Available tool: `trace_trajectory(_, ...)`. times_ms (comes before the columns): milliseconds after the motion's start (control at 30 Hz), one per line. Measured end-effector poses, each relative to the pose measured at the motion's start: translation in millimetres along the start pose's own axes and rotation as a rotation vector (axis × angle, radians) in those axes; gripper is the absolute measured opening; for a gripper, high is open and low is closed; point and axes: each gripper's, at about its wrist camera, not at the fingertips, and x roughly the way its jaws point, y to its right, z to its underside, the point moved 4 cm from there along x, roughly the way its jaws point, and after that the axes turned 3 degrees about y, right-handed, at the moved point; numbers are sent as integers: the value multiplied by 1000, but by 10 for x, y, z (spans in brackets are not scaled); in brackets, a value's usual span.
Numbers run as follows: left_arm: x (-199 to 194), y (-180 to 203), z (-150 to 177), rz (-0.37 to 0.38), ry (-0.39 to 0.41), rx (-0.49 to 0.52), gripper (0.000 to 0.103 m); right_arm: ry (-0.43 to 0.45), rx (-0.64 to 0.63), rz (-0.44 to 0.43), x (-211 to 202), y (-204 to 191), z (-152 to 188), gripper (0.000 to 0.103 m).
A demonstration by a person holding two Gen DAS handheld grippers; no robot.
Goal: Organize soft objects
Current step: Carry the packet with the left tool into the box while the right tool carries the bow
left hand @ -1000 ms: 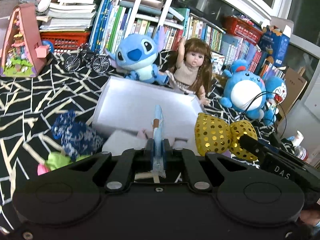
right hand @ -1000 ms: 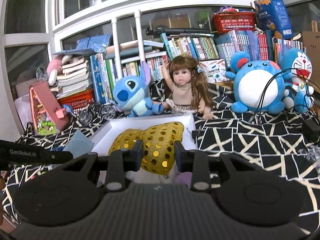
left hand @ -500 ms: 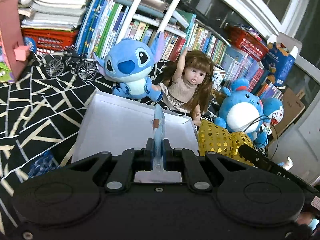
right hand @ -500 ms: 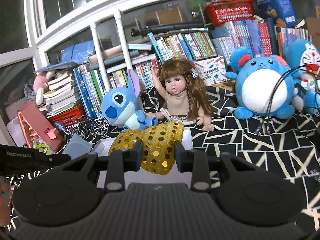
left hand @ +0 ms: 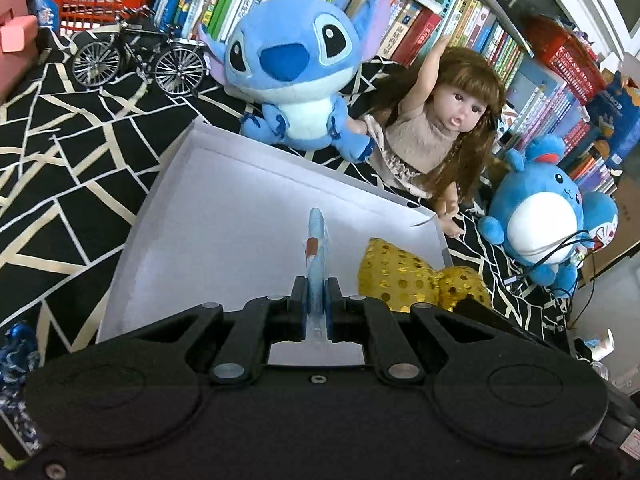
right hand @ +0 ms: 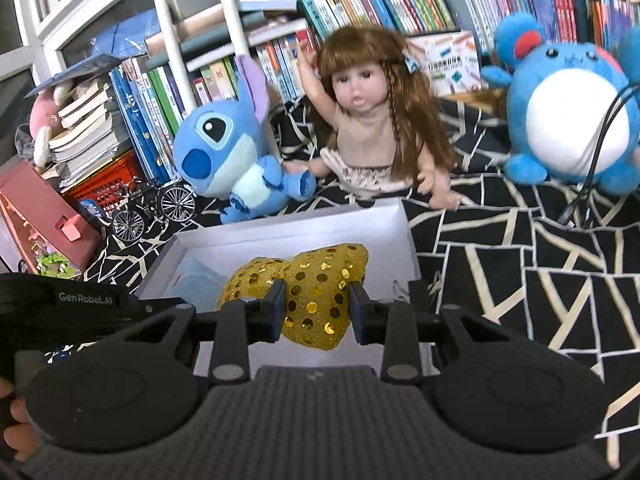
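Both grippers carried forward since the earlier frames, now over the white box (left hand: pixel 224 216) rather than short of it. Left gripper (left hand: pixel 318 292) clamped tight on a thin pale-blue fabric piece (left hand: pixel 316 248), held edge-on above the box floor. Right gripper (right hand: pixel 316 308) closed on a gold sequined plush (right hand: pixel 312 280), suspended over the box's near right corner. Blue patterned pouch (left hand: pixel 16 356), formerly well in sight at lower left, now reduced to a sliver at the left edge. Beyond the box, seen larger than before: blue alien plush (left hand: pixel 292 68), long-haired doll (left hand: pixel 448 120), round blue plush (left hand: pixel 548 216), then book rows.

Seen from the right wrist only: blue fabric's broad face (right hand: pixel 196 284) inside the box, pink toy house (right hand: pixel 44 216), fingers (right hand: pixel 16 424) at the lower left edge. Seen from the left wrist only: the pouch.
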Motion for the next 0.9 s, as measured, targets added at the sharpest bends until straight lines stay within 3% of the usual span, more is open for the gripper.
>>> trace_trajectory(267, 279, -85, 54, -19, -72, 36, 8, -65, -98, 19, 277, -44, 86, 37)
trace_trajectory(400, 416, -186, 132, -22, -114, -11, 10, -137, -78, 9, 411, 12, 107, 37)
trace_trajectory(700, 401, -279, 149, 17, -100, -1, 12, -181, -103, 2, 509, 8, 129, 38)
trace_trajectory(800, 382, -300, 144, 23, -110, -40, 13, -201, -52, 2, 533, 36, 176, 38)
trace_trajectory(900, 320, -287, 116, -1, -103, -16, 29, -200, -64, -4, 511, -8, 163, 44)
